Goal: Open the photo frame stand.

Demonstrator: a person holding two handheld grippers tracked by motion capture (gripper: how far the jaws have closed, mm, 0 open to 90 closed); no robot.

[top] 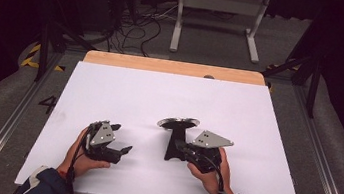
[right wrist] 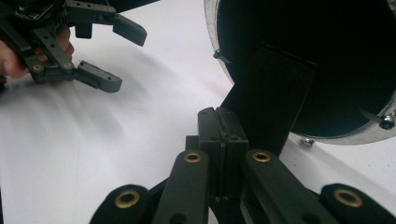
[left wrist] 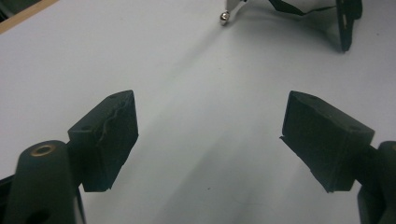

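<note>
The worktop (top: 169, 101) is a flat white sheet with a strip of bare light wood (top: 174, 67) showing along its far edge, where a small dark round spot (top: 209, 76) sits. A black stand (top: 174, 142) rests on the white surface right of centre, its upright foot touching the sheet and a silver-rimmed disc (top: 179, 123) on top. The worktop stands on a grey floor (top: 342, 165) with metal rails at both sides.
</note>
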